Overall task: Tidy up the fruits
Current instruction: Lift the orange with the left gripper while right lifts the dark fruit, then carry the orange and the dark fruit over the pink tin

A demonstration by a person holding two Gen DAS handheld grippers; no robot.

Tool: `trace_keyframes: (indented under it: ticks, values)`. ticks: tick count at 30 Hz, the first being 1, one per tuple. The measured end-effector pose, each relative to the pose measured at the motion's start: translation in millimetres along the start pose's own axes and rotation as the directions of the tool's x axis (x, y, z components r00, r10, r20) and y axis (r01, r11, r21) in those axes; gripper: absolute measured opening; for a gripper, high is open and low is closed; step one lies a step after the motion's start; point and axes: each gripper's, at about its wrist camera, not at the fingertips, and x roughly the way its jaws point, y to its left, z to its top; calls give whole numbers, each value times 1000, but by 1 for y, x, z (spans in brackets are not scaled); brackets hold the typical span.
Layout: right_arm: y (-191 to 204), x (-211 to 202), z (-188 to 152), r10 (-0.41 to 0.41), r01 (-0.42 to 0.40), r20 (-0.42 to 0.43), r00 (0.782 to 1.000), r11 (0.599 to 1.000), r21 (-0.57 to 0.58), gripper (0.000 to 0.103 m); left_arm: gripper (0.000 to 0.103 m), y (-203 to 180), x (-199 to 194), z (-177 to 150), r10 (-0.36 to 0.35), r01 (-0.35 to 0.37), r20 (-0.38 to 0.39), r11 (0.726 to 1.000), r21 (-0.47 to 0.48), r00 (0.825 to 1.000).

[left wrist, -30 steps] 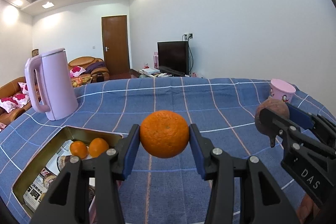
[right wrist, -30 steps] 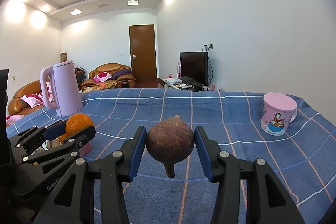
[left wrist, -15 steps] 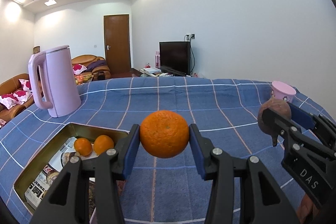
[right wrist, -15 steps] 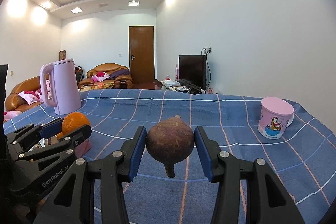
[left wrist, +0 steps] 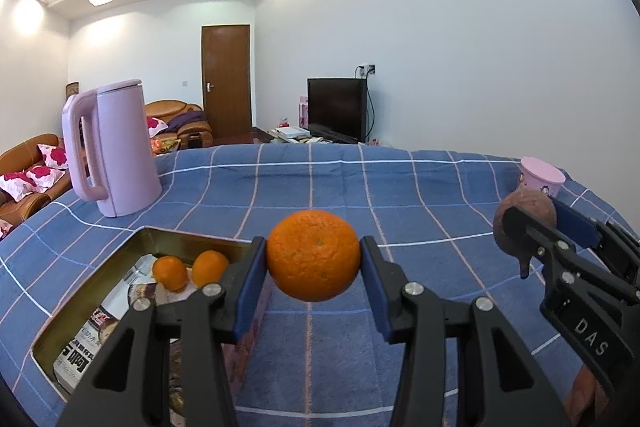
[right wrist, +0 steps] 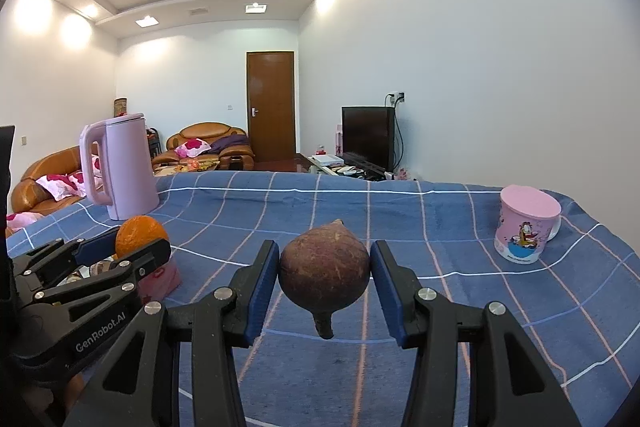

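Note:
My left gripper [left wrist: 313,263] is shut on a large orange [left wrist: 313,254], held in the air above the blue checked tablecloth [left wrist: 360,195]. Below and to its left lies a gold metal tin [left wrist: 100,291] with two small oranges [left wrist: 188,270] and printed paper inside. My right gripper [right wrist: 324,275] is shut on a brown round fruit with a short stem [right wrist: 325,273], also off the table. In the left wrist view the right gripper [left wrist: 532,227] with the brown fruit [left wrist: 522,219] shows at the right edge. In the right wrist view the left gripper [right wrist: 128,247] with the orange [right wrist: 140,233] shows at the left.
A lilac electric kettle [left wrist: 110,151] stands at the back left of the table. A pink lidded cartoon mug [right wrist: 526,225] stands at the right. A pink packet [right wrist: 160,277] lies beside the tin. Sofas, a door and a television are beyond the table.
Both grips are unchanged. The left wrist view has shifted slightly, so the kettle and tin now sit a little further right in it.

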Motion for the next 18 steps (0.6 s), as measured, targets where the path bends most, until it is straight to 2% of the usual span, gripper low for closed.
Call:
trace_keyframes:
  ticks: [6,18]
  values:
    - [8,7,2,47,-47,-24,999,999,21,49,48,17,-4,-3,9,-9,-18,1000,-14,1000]
    - [51,18,11,155,-155,-41,987,988,1,49,48,62,-20,-5,51,-53,-40,997,-61,998]
